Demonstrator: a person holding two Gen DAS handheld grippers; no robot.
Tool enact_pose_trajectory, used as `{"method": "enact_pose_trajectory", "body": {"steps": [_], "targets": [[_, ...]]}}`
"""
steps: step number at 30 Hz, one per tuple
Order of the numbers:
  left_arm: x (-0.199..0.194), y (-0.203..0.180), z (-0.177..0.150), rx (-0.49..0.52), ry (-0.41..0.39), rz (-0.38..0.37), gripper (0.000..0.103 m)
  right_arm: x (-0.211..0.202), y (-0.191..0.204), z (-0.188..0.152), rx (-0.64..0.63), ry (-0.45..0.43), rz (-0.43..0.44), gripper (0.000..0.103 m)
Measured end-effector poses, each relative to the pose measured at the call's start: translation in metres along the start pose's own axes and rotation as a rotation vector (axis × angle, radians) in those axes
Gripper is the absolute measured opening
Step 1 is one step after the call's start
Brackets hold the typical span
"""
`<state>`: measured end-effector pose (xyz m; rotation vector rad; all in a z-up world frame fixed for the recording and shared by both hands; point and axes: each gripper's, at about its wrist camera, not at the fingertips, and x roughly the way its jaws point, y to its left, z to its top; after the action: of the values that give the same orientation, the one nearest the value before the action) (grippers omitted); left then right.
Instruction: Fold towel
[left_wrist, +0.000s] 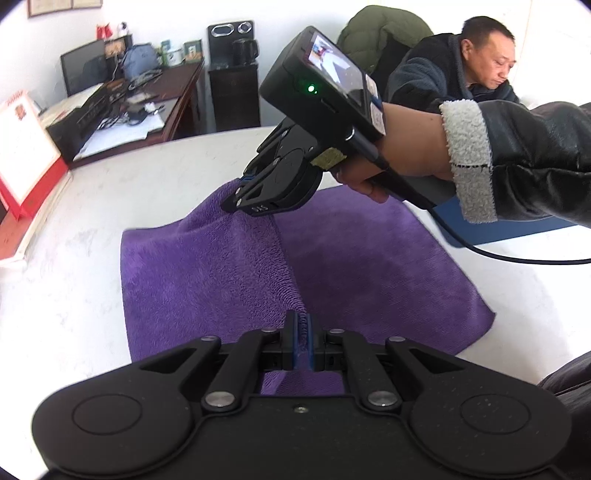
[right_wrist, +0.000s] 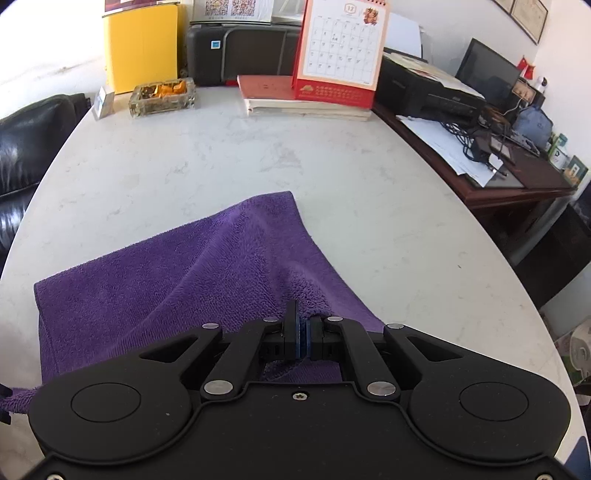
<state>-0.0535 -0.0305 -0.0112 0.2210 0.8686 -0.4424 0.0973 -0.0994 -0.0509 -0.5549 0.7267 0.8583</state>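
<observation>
We find the purple towel (left_wrist: 207, 266) on the white marble table (left_wrist: 147, 173), partly lifted, with one layer raised along a ridge and the rest lying flat beneath it. The left gripper (left_wrist: 303, 341) is clenched on the near end of that raised edge; terry pile shows between its blue pads. The right gripper (left_wrist: 236, 197) is likewise clamped on the far end of the same edge, and its own wrist view shows cloth pinched between the closed pads (right_wrist: 302, 341). We judge the fold to be mid-carry, not yet laid.

Risks noted:

1. Slip. Each grip takes only a thin margin of hem. A pull along the edge, with the two grippers drawing apart, could strip the cloth from one pair of pads and drop that corner short.

2. Skew. If the two ends travel unevenly, the raised layer will land off-square against the flat layer.

3. Drag. The lower layer lies loose on smooth stone. Tension through the crease may slide it, bunching the towel instead of folding it.

4. Cable. The black cable (left_wrist: 517, 258) from the right gripper trails over the table just right of the towel; it could snag or be trapped under the cloth.

The desk calendar (right_wrist: 341, 48), the books (right_wrist: 303, 103) and the glass ashtray (right_wrist: 162, 96) stand well apart at the far side and pose no concern.
</observation>
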Motion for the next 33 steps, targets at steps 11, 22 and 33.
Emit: {"method": "enact_pose_trajectory", "body": {"steps": [11, 22, 33], "targets": [[0.000, -0.058, 0.025, 0.142, -0.045, -0.115, 0.005, -0.062, -0.033, -0.046, 0.051, -0.013, -0.078, 0.003], [0.058, -0.105, 0.037, 0.200, 0.063, -0.345, 0.005, -0.092, -0.067, -0.114, 0.128, 0.069, -0.143, 0.003], [0.126, -0.134, 0.023, 0.251, 0.184, -0.439, 0.005, -0.074, -0.068, -0.164, 0.187, 0.126, -0.146, 0.003]]}}
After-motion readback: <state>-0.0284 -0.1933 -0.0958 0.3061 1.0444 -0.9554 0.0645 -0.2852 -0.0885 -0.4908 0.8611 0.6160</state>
